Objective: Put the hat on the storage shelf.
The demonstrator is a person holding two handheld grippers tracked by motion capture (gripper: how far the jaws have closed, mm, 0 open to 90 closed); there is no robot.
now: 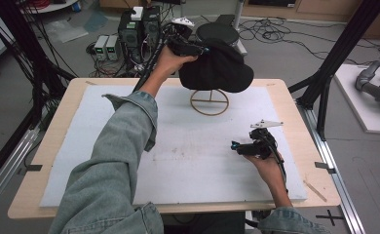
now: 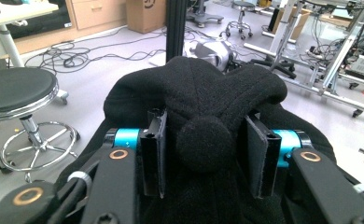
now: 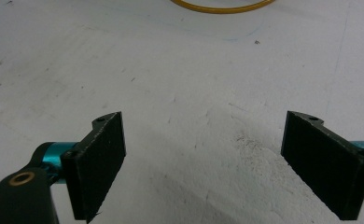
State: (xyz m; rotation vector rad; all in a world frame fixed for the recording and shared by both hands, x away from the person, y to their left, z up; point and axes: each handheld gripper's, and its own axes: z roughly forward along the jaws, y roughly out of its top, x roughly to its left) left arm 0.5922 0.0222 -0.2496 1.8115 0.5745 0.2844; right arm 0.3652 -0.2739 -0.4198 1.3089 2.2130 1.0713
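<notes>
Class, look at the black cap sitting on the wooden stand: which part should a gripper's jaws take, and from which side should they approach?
Grip the crown of the black cap around its top button, coming from above. The soft fabric bunches there into a fold the jaws can pinch, as the left gripper shows, and a lift straight up clears the wooden stand.

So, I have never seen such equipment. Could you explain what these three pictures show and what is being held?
A person at a table holds a hand-operated gripper in each hand. One picture is from a camera above; the other two are from cameras riding on the grippers. The left gripper is at the top of a black cap sitting on a wooden stand; its jaws pinch the cap's top button. The right gripper is open and empty, low over the white board.
</notes>
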